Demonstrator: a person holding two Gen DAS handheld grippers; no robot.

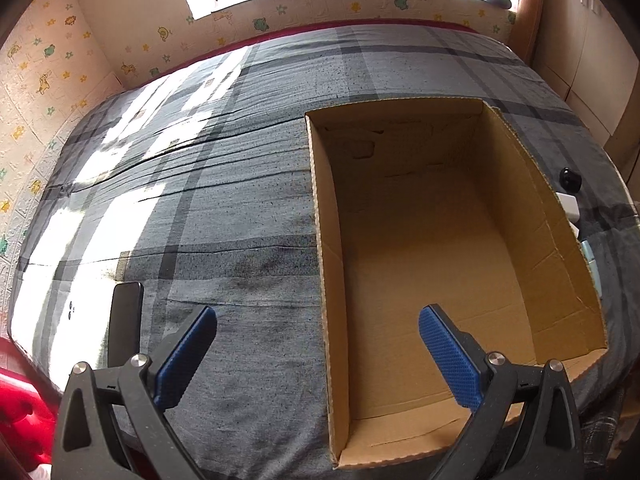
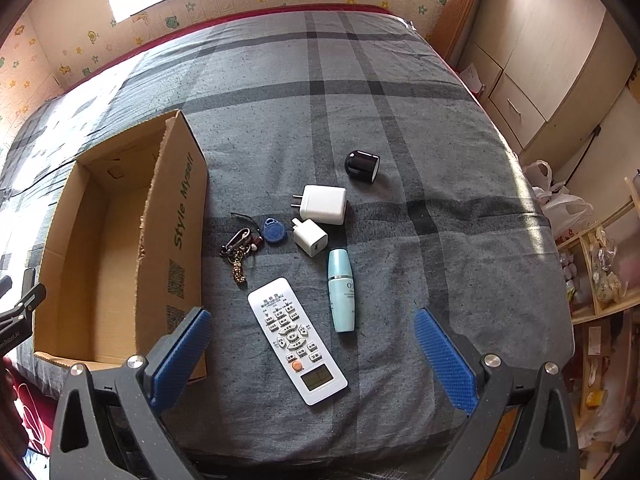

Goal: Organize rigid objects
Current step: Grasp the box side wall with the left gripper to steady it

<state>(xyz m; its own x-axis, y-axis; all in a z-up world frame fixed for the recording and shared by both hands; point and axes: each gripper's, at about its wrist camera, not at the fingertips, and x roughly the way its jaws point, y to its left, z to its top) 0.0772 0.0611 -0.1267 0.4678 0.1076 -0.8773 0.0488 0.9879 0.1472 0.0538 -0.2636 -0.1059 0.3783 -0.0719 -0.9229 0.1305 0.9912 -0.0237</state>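
Note:
An empty open cardboard box [image 1: 432, 264] [image 2: 176, 216] lies on the grey plaid bed. To its right, in the right wrist view, lie a white remote [image 2: 297, 340], a pale blue bottle [image 2: 341, 291], a large white charger [image 2: 323, 204], a small white charger [image 2: 310, 237], a black cylinder [image 2: 361, 165] and a key bunch with a blue fob [image 2: 250, 242]. My right gripper [image 2: 312, 354] hangs open above the remote. My left gripper [image 1: 318, 354] is open over the box's near left wall, holding nothing.
A black phone [image 1: 126, 322] lies on the bed left of the left gripper. A padded patterned wall [image 1: 44, 80] borders the bed's left and far sides. Cupboards [image 2: 552, 64], shelves and plastic bags [image 2: 560, 200] stand to the right of the bed.

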